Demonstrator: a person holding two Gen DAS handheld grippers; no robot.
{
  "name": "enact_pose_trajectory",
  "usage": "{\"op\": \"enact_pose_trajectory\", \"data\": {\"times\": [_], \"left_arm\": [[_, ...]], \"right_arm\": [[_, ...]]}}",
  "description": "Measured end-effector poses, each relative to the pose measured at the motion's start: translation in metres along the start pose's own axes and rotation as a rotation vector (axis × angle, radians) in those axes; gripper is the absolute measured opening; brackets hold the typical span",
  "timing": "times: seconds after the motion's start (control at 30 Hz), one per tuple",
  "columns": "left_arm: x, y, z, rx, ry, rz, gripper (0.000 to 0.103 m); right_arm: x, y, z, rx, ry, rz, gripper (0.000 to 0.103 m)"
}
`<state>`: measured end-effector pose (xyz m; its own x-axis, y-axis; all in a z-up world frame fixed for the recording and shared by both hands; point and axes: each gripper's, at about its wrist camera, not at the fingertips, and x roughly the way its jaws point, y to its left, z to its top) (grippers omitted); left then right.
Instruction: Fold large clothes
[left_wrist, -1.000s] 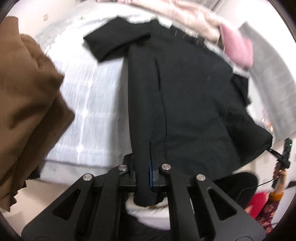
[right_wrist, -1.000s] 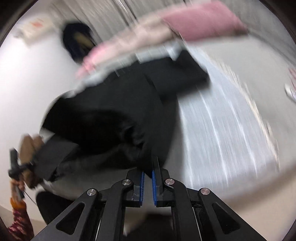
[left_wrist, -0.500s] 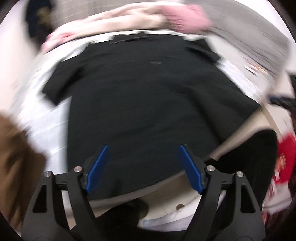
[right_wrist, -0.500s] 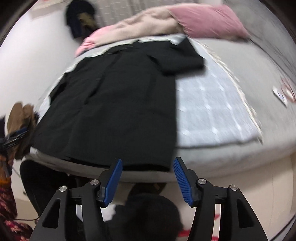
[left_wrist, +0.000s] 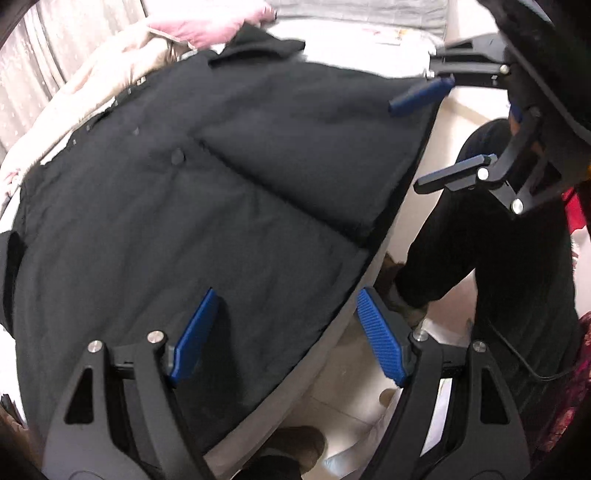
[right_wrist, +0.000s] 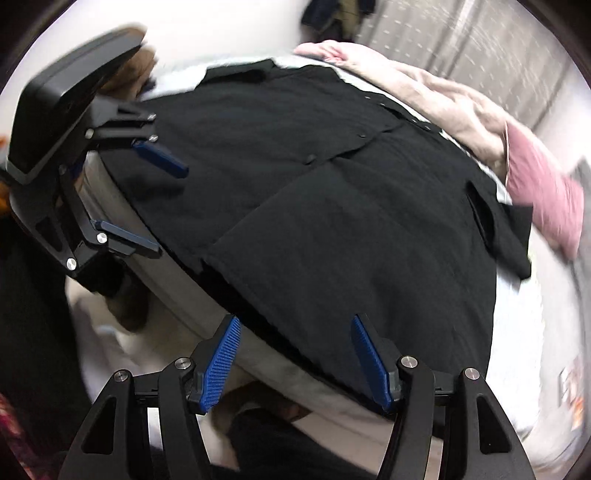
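A large black coat (left_wrist: 221, 184) lies spread flat on the bed, buttoned front up, with its hem along the near edge of the bed. My left gripper (left_wrist: 288, 295) hangs open over the hem, blue pads wide apart and gripping nothing. The right gripper (left_wrist: 404, 146) shows at the upper right of that view, open above the coat's far hem corner. In the right wrist view the coat (right_wrist: 351, 203) fills the middle. My right gripper (right_wrist: 295, 321) is over the hem with its jaws opening and nothing pressed between them. The left gripper (right_wrist: 171, 212) stands open at the left.
Beige clothing (left_wrist: 103, 85) and a pink garment (left_wrist: 207, 29) are heaped along the far side of the bed (left_wrist: 303, 369). A curtain (left_wrist: 55, 44) hangs behind. A person's leg (left_wrist: 480, 240) in black trousers stands on the light floor by the bed's edge.
Both grippers were shut on the coat's hem a second ago. They have let go, opened wide, rolled and swung over the hem. The coat now lies flat.
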<state>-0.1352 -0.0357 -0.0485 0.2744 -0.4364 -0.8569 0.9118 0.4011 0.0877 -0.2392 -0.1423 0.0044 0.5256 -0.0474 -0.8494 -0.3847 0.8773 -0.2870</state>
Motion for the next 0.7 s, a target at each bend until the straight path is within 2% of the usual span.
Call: {"op": "enact_pose_trajectory", "data": {"times": [0.13, 0.2, 0.23, 0.3, 0.33, 0.4, 0.5, 0.7], "left_arm": [[0.009, 0.002, -0.005, 0.009, -0.003, 0.001, 0.079], [0.003, 0.010, -0.007, -0.022, -0.025, -0.025, 0.076], [-0.001, 0.015, -0.008, -0.049, -0.040, -0.055, 0.071], [-0.003, 0.023, -0.005, -0.103, -0.076, -0.093, 0.049], [-0.003, 0.027, -0.005, -0.128, -0.093, -0.101, 0.044], [-0.008, 0.040, -0.005, -0.203, -0.129, -0.100, 0.021], [-0.015, 0.064, -0.009, -0.333, -0.175, -0.146, 0.007], [-0.038, 0.083, -0.011, -0.444, -0.315, -0.204, 0.004]], "right_arm": [[0.021, 0.010, 0.009, -0.040, -0.003, -0.032, 0.063], [0.030, 0.011, 0.016, -0.036, -0.011, -0.038, 0.063], [0.034, 0.011, 0.019, -0.031, -0.017, -0.037, 0.063], [0.036, 0.007, 0.022, -0.013, -0.037, -0.025, 0.063], [0.035, 0.006, 0.023, -0.006, -0.048, -0.018, 0.063], [0.032, 0.003, 0.026, 0.005, -0.070, -0.010, 0.063], [0.026, 0.000, 0.031, 0.014, -0.097, -0.019, 0.063], [0.006, 0.018, 0.037, -0.074, -0.207, -0.045, 0.063]]}}
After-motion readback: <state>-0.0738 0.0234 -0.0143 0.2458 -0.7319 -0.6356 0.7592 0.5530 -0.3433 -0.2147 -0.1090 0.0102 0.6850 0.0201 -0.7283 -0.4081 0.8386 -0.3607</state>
